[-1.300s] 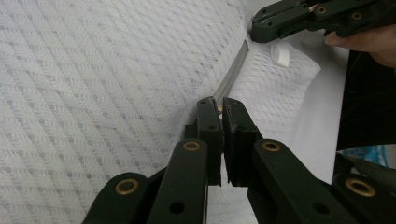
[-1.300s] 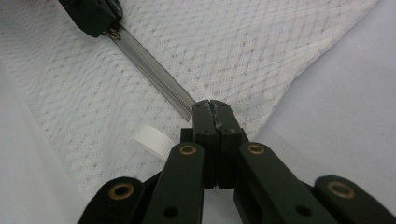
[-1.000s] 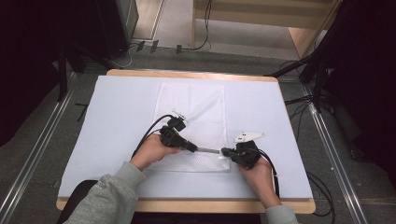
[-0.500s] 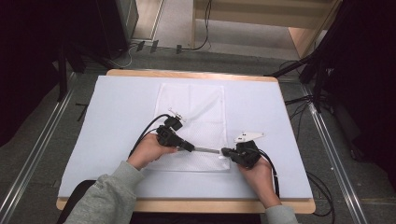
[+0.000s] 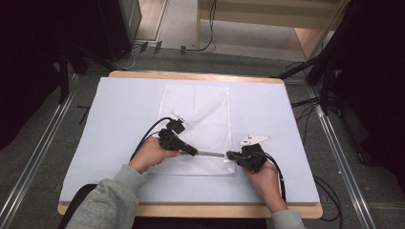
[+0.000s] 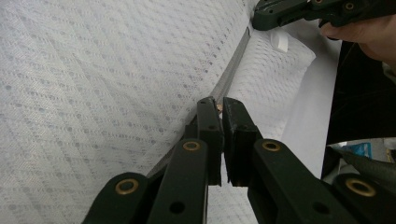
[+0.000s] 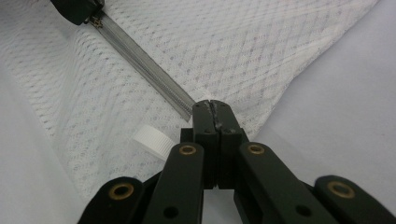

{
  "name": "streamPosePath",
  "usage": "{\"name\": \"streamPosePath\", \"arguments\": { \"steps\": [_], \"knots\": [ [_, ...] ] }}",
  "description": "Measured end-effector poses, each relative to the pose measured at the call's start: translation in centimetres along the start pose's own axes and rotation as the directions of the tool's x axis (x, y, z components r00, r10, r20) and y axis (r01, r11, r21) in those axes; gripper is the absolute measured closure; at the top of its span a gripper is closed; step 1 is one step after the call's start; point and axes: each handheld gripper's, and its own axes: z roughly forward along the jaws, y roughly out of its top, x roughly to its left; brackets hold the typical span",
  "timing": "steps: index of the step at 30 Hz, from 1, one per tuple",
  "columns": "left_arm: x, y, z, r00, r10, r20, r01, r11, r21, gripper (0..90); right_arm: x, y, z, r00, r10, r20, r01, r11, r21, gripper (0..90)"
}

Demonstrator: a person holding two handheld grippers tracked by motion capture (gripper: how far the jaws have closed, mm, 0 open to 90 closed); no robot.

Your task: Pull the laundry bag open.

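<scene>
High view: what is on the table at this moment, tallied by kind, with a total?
Mesh bag, white, lying flat with a grey zipper near its front edge: 1
Grippers, black, one in each hand, the left gripper and the right gripper, both at the zipper: 2
Sheet, pale blue, covering the tabletop: 1
Total: 4

A wooden-edged desk under a pale blue cover stands on grey floor, with metal rails at lower left and right, black cables at right, dark equipment at upper left and light wooden furniture along the top.
</scene>
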Motion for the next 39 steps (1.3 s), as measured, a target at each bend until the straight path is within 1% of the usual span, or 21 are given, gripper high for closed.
{"name": "streamPosePath", "arguments": {
  "steps": [4,7,11,12,13,15,16,19,20,24,25,26,28,29,30,31,33,34,37,38,39],
  "knots": [
    [0.0,-0.1,0.0,0.9999,-0.001,-0.013,0.001,1.0,0.004,88.1,0.0,0.0,0.0,1.0,0.0,0.0,0.0,1.0,0.001,90.0],
    [0.1,-0.1,-0.1,0.9999,-0.011,-0.001,0.011,0.9999,0.0,88.2,0.0,0.0,0.0,1.0,0.0,-0.001,0.0,1.0,0.0,90.0],
    [0.0,-0.2,-0.3,1.0,0.0,0.0,0.0,1.0,0.004,88.1,0.0,0.0,0.0,1.0,-0.002,0.0,0.002,1.0,0.001,90.0],
    [0.0,-0.2,-0.3,1.0,-0.004,-0.001,0.004,1.0,0.007,88.1,0.0,0.0,0.0,1.0,-0.001,-0.002,0.001,1.0,-0.001,90.0],
    [0.1,-0.2,-0.4,0.9999,-0.002,-0.016,0.002,0.9999,0.01,88.2,0.0,0.0,0.0,1.0,-0.002,0.0,0.002,1.0,-0.001,90.0],
    [0.3,-0.3,-0.5,0.9999,-0.016,0.006,0.016,0.9999,0.002,88.2,0.0,0.0,0.0,1.0,-0.001,0.001,0.001,1.0,-0.002,90.0],
    [0.2,-0.3,-0.5,0.9998,-0.011,-0.016,0.011,0.9999,0.004,88.2,0.0,0.0,0.0,1.0,-0.001,0.001,0.001,1.0,-0.001,90.0],
    [0.2,-0.3,-0.6,0.9998,-0.018,-0.009,0.018,0.9998,-0.006,88.2,0.0,0.0,0.0,1.0,-0.004,0.002,0.004,1.0,0.001,90.0],
    [0.3,-0.3,-0.7,0.9998,-0.013,-0.014,0.014,0.9999,0.007,88.3,0.0,0.0,0.0,1.0,-0.002,0.004,0.002,1.0,0.004,90.0],
    [0.7,-0.6,-1.4,0.9993,-0.027,-0.025,0.027,0.9996,-0.004,88.2,0.1,0.0,0.0,1.0,-0.004,0.007,0.004,1.0,0.005,90.0],
    [0.8,-0.7,-1.6,0.9994,-0.034,-0.01,0.034,0.9994,-0.007,88.2,0.0,0.0,0.0,1.0,-0.003,0.003,0.003,1.0,0.004,90.0],
    [0.8,-0.7,-1.7,0.9995,-0.028,-0.018,0.028,0.9996,-0.008,88.2,-0.1,0.0,0.0,1.0,0.001,-0.002,-0.001,1.0,0.0,90.0],
    [0.9,-0.8,-2.0,0.9994,-0.034,-0.011,0.034,0.9994,-0.009,88.2,-0.2,-0.1,0.0,0.9999,0.008,-0.009,-0.008,1.0,-0.002,90.0],
    [1.0,-0.9,-2.0,0.9993,-0.032,-0.02,0.031,0.9995,-0.01,88.1,-0.1,-0.1,0.0,0.9999,0.01,-0.009,-0.01,1.0,0.0,90.0],
    [1.0,-1.0,-2.1,0.9994,-0.035,-0.006,0.035,0.9993,-0.013,88.1,-0.1,0.0,0.0,0.9999,0.01,-0.008,-0.01,1.0,0.001,90.0],
    [1.0,-1.0,-2.1,0.9993,-0.035,-0.017,0.034,0.9993,-0.015,88.1,-0.1,0.0,0.0,1.0,0.006,-0.005,-0.006,1.0,0.002,90.0],
    [1.1,-1.1,-2.2,0.9994,-0.033,-0.008,0.033,0.9994,-0.013,88.1,-0.1,0.0,0.0,0.9999,0.009,-0.007,-0.009,1.0,0.005,90.0],
    [1.2,-1.2,-2.3,0.9993,-0.032,-0.018,0.032,0.9994,-0.014,88.1,-0.2,0.0,0.0,0.9999,0.01,-0.01,-0.01,1.0,0.004,90.0],
    [1.4,-1.3,-2.5,0.9989,-0.045,-0.015,0.045,0.9989,-0.016,88.2,-0.2,0.0,0.0,0.9999,0.01,-0.013,-0.01,1.0,0.005,90.0],
    [1.4,-1.3,-2.6,0.9992,-0.041,-0.007,0.04,0.9991,-0.015,88.2,-0.2,0.0,0.0,0.9999,0.009,-0.012,-0.009,1.0,0.005,90.0],
    [1.5,-1.3,-2.7,0.999,-0.042,-0.014,0.041,0.999,-0.018,88.2,-0.2,0.0,0.0,0.9999,0.007,-0.01,-0.007,1.0,0.006,90.0]
  ]
}}
